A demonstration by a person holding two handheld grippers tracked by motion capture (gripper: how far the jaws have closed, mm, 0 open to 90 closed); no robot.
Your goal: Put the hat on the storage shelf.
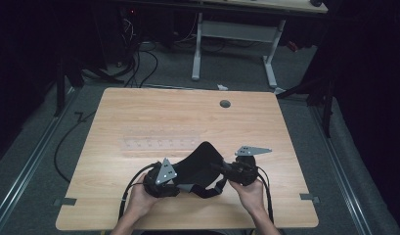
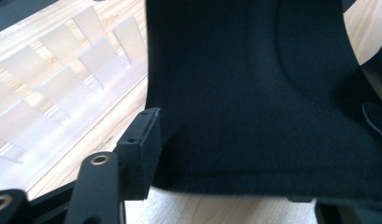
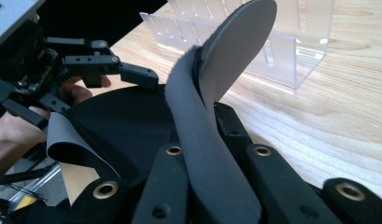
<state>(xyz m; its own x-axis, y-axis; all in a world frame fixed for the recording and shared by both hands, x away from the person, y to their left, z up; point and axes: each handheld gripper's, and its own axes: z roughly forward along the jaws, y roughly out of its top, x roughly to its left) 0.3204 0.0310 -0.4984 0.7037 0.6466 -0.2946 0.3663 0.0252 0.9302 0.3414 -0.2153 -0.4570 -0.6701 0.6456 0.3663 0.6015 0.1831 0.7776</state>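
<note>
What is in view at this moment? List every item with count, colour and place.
Black flexible fabric piece with grey underside: one, black and grey, near middle of the table, held up between both grippers.
Clear plastic slotted rack: one, transparent, lying on the table just beyond the fabric piece.
Light wooden table: one, pale wood, centre of the high view, with a round grey grommet near its far edge.
White-framed desk: one, on the floor beyond the table.
Black cables: several, on the grey floor at far left.
Left gripper: one, black; whether it clamps the fabric's edge is unclear.
Right gripper: one, black, shut on the fabric's edge.
Hands: two, at the near edge.
</note>
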